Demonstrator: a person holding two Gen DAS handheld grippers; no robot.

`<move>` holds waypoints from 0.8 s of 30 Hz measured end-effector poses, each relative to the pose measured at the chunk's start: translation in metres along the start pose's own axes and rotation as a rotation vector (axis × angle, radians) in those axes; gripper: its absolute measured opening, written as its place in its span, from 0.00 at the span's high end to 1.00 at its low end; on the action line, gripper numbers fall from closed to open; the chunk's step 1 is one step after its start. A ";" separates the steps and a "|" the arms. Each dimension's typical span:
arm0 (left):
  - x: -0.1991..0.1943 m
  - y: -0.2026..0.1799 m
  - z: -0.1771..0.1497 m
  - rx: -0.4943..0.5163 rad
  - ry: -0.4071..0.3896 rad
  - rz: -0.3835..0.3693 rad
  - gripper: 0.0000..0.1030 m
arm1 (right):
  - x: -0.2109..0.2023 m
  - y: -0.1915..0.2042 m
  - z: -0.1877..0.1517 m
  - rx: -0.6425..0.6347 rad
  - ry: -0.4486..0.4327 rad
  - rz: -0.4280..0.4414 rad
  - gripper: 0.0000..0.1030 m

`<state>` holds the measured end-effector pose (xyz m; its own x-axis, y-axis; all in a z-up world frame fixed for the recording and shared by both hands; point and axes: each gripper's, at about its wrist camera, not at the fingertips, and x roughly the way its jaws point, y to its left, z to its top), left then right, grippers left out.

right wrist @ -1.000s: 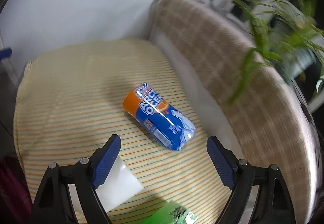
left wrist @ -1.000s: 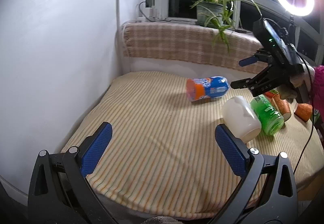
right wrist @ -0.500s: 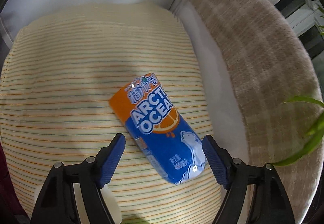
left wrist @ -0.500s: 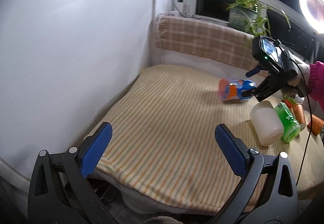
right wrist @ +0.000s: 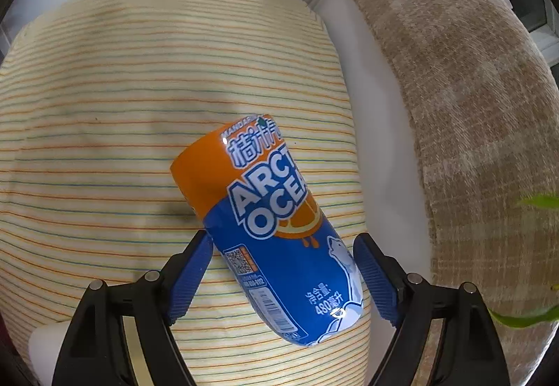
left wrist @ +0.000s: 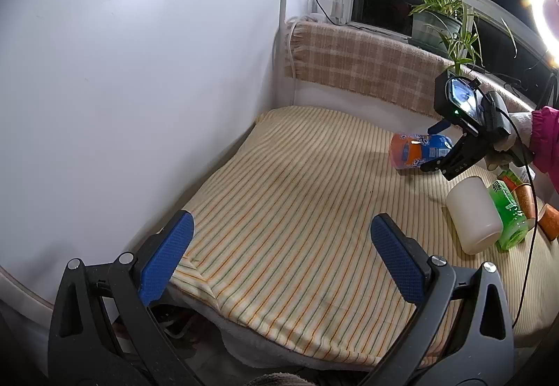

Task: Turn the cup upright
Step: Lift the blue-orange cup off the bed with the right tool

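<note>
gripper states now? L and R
Left gripper: open, holding nothing, over the striped cloth.
Right gripper: open, fingers either side of the lying orange-and-blue cup, not clamped.

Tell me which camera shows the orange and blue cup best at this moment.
The right wrist view: the orange and blue cup fills the frame, lying on its side between the open right gripper's fingers, label readable. The left wrist view shows it small and distant, partly hidden behind that gripper.

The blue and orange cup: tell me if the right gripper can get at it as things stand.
Probably yes. The cup lies on its side between the open right gripper fingers, nothing blocking.
</note>
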<state>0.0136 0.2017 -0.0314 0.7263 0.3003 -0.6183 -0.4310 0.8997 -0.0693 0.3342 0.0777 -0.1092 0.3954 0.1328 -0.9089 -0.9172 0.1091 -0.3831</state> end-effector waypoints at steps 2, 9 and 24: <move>0.000 -0.001 0.000 0.000 0.002 -0.003 0.00 | 0.004 0.002 0.002 -0.010 0.005 -0.018 0.19; -0.003 -0.003 0.001 0.005 -0.003 0.006 0.00 | 0.016 0.009 0.009 -0.021 -0.005 -0.063 0.23; -0.011 0.002 -0.001 -0.005 -0.023 -0.003 0.00 | -0.047 0.007 0.002 0.049 -0.127 -0.035 0.36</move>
<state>0.0043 0.1997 -0.0258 0.7396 0.3044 -0.6003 -0.4313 0.8991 -0.0754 0.3094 0.0738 -0.0691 0.4327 0.2510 -0.8659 -0.9007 0.1629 -0.4028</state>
